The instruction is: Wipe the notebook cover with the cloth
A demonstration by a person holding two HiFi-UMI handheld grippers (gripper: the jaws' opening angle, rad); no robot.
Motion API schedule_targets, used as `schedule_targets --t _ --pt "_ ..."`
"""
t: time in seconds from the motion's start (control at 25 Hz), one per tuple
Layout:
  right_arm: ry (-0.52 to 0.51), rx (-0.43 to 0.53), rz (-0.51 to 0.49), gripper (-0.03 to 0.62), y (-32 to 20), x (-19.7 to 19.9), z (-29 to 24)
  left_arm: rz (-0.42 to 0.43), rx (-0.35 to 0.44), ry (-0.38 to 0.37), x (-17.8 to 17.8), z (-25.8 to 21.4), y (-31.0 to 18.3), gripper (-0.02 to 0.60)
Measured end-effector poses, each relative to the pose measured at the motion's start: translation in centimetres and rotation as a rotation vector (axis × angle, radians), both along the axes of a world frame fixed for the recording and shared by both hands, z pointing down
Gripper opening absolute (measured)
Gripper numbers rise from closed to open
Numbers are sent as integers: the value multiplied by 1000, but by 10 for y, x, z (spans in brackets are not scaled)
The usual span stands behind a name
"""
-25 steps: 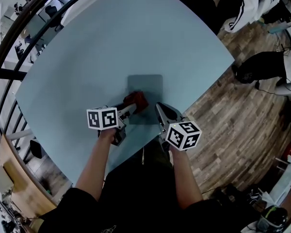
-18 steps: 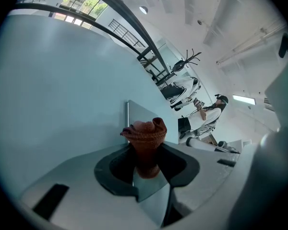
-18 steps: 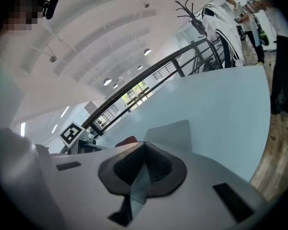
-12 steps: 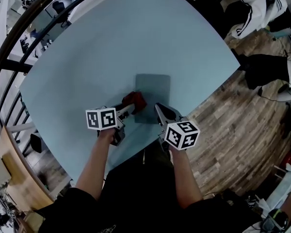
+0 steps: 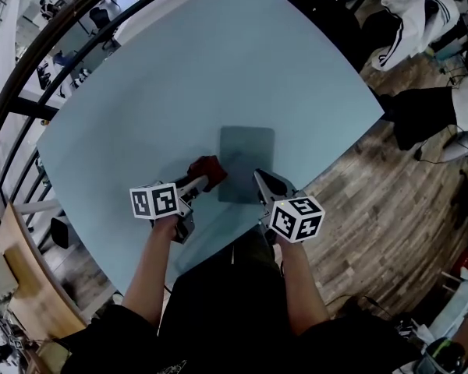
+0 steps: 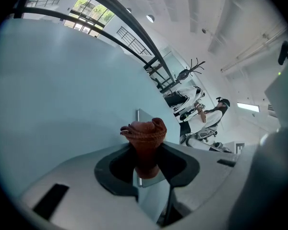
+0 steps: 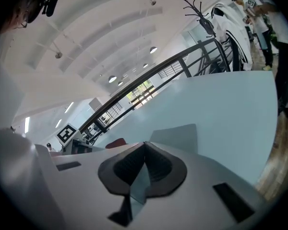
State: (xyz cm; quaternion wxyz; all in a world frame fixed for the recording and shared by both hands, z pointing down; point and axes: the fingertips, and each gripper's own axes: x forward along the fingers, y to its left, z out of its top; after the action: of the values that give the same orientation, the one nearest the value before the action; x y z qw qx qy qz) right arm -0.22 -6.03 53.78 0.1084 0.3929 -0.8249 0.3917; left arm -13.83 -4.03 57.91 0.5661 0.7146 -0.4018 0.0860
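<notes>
**Cloth clamped at the notebook's edge, right jaws closed on nothing**

Two bare forearms reach in from the person's side of the notebook (image 5: 248, 150), one tool apiece. The left gripper (image 5: 196, 181) comes in on a slant toward the notebook's near left edge, with its jaws squeezed tight on a bunched red-brown cloth (image 5: 208, 168). The wad sticks out past the fingertips and sits right at that edge, lapping a little over it. Whether it presses on the cover, I can't tell. The left gripper view shows the cloth filling the gap between the jaws, with a corner of the notebook poking out just behind it.

The right gripper (image 5: 259, 178) points at the notebook's near right part, its tip over the cover. Its jaws meet at the tips and nothing is between them. Contact with the cover can't be made out.

For print there are only black-and-white square markers, on the left cube (image 5: 154, 201) and the right cube (image 5: 296, 218). Both cubes ride on the person's side of the notebook.

The notebook is plain grey-blue and lies flat on a pale blue table (image 5: 140, 107). Off to the notebook's right is a wood-plank floor (image 5: 374, 201). Farther right and beyond it lies a white jacket (image 5: 409, 18) with black stripes. A curved black railing (image 5: 31, 61) sweeps past the notebook's left. Above it all is a white ceiling (image 7: 86, 42) with strip lights.
</notes>
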Motion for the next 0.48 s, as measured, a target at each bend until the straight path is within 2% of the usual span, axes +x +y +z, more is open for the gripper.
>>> schedule_targets --t 0.2,0.48 --pt "18 -2 16 6 3 16 0 25 39 11 13 -17 1 127" --pt "34 -14 50 6 16 41 1 125 52 62 67 -23 8 127"
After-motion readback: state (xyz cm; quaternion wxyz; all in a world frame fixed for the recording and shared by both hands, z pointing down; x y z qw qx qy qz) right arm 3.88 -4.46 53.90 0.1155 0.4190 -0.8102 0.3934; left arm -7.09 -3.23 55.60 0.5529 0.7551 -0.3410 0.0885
